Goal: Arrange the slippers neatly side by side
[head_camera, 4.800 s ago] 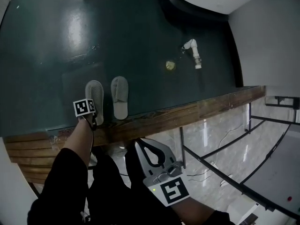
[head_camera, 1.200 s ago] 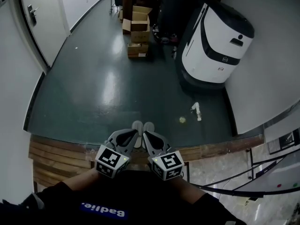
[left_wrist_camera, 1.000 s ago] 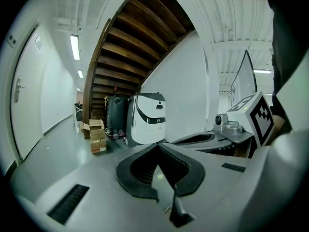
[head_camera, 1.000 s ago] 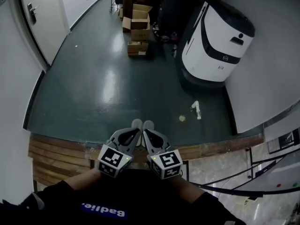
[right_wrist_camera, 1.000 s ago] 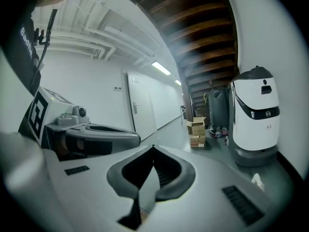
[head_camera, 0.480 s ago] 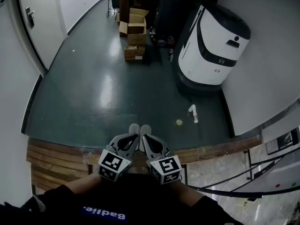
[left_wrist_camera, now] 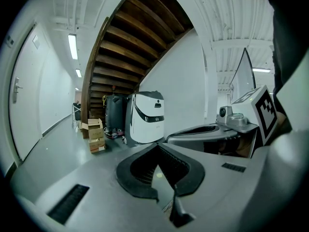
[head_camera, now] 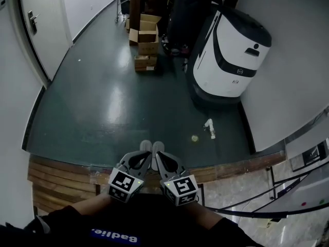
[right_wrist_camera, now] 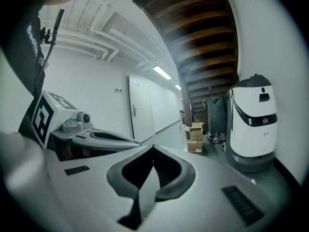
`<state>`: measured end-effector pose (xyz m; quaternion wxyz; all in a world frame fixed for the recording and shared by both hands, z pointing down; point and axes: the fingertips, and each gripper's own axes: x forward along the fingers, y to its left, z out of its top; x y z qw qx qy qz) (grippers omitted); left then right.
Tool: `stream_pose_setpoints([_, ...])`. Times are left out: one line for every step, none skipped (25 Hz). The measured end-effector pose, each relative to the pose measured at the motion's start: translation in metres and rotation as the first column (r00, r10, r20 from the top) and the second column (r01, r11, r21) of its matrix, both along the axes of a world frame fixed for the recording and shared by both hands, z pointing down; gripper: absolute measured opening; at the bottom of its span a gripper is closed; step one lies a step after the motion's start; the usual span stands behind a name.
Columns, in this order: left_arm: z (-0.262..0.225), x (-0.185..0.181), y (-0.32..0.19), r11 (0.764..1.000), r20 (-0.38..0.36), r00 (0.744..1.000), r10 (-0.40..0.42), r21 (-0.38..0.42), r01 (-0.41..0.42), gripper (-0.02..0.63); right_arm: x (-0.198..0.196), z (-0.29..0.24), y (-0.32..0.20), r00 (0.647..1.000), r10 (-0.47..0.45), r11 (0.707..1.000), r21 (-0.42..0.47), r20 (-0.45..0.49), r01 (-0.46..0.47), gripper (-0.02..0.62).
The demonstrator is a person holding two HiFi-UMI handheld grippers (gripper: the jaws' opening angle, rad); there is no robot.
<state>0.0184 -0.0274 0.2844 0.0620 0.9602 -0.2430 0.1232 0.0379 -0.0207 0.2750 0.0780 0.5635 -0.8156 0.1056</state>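
Observation:
Two pale grey slippers lie side by side on the dark green floor, toes pointing away; in the head view only the left slipper's toe (head_camera: 145, 146) and the right slipper's toe (head_camera: 158, 146) show past the grippers. My left gripper (head_camera: 148, 154) and right gripper (head_camera: 156, 155) hang next to each other high above them, in front of my body, touching neither slipper. Both are shut with nothing in them: the tips meet in the left gripper view (left_wrist_camera: 158, 145) and in the right gripper view (right_wrist_camera: 153, 146).
A wooden step edge (head_camera: 67, 170) runs just behind the slippers. A large white robot (head_camera: 231, 53) stands at the right, cardboard boxes (head_camera: 145, 40) far ahead. A small white object (head_camera: 209, 127) and a yellowish scrap (head_camera: 195, 137) lie on the floor. A door (head_camera: 31, 27) is left.
Since the oldest frame I have stood up, and the left gripper has left the left slipper's heel. Over the last second the grippers hardly moved; the view tilted slightly.

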Motion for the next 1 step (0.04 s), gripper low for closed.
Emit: stream_pose_setpoints([-0.0001, -0.0001, 0.0007, 1.000, 0.003, 1.000, 0.002, -0.005, -0.002, 0.002, 0.0001, -0.0007, -0.0001, 1.000, 0.001, 1.000, 0.000, 0.000, -0.001, -0.002])
